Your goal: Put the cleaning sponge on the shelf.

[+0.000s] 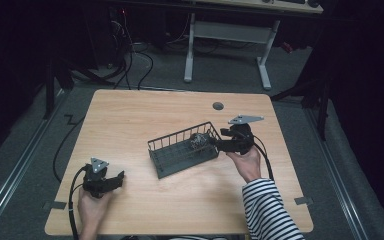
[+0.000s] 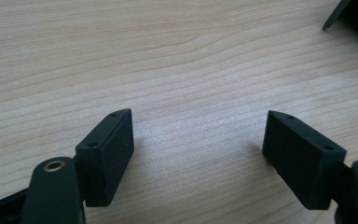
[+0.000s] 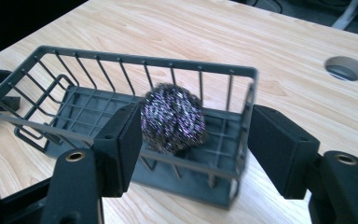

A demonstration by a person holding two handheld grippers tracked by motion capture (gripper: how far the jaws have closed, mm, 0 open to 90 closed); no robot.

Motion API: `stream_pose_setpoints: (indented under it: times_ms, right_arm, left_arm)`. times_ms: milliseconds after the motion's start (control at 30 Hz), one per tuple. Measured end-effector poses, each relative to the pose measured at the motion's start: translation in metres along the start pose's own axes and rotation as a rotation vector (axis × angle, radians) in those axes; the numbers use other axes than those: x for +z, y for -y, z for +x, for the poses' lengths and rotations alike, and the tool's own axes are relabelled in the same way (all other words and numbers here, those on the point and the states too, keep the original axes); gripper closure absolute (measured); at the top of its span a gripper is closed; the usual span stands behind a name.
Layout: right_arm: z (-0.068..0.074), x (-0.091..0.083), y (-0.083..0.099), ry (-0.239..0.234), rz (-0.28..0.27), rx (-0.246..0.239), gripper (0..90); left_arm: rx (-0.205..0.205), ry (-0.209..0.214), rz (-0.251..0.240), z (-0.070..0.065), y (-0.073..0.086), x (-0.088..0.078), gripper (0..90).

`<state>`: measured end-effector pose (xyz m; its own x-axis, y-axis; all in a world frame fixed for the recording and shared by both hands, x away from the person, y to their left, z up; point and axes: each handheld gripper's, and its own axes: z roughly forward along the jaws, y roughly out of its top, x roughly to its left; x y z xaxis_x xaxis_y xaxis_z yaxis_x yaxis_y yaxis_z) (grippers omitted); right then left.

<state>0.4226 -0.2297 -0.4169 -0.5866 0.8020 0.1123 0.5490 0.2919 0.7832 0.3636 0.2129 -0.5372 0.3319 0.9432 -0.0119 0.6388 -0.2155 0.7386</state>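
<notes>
A dark grey wire basket [image 1: 180,136] sits tilted at the middle of the wooden table. A shiny steel-wool scrubber [image 3: 172,119] lies inside it at its right end [image 1: 197,141]. My right gripper [image 1: 219,139] is level at that end of the basket, pointing left. In the right gripper view its jaws [image 3: 196,126] stand apart in front of the basket [image 3: 144,60], one by the near wall and one outside the end wall, with no pad pressing on the scrubber. My left gripper [image 1: 117,179] rests near the front left of the table, open [image 2: 198,140] over bare wood.
A round cable hole [image 1: 218,106] lies in the table behind the basket, also in the right gripper view [image 3: 345,68]. A white desk frame [image 1: 227,37] and floor cables stand beyond the far edge. A striped sleeve [image 1: 267,210] comes in at the front right.
</notes>
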Motion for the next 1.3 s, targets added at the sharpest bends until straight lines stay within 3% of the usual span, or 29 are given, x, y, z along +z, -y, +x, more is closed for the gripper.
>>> stream_pose_setpoints:
  times_ms: [333, 533, 700, 767, 1100, 1300]
  right_arm:
    - [-0.004, -0.027, 0.010, 0.019, -0.009, -0.008, 36.3]
    - [-0.013, -0.040, 0.025, 0.031, -0.034, 0.038, 36.0]
    - [-0.013, -0.054, 0.031, 0.019, -0.070, 0.040, 36.3]
    - [-0.015, -0.056, 0.037, 0.038, -0.051, 0.045, 36.3]
    - [-0.027, -0.075, 0.070, 0.061, -0.087, 0.119, 36.7]
    - [-0.032, -0.076, 0.089, 0.062, -0.099, 0.159, 36.8]
  left_arm:
    - [0.000, -0.001, 0.000, 0.000, 0.000, 0.000, 25.2]
    - [0.000, -0.001, 0.000, 0.000, 0.000, 0.000, 25.2]
    - [0.000, -0.002, -0.001, 0.000, 0.000, 0.000, 25.2]
    - [0.000, -0.002, -0.001, 0.000, 0.000, 0.000, 25.2]
    - [0.000, 0.000, 0.000, 0.000, 0.000, 0.000, 25.2]
    - [0.000, 0.000, 0.000, 0.000, 0.000, 0.000, 25.1]
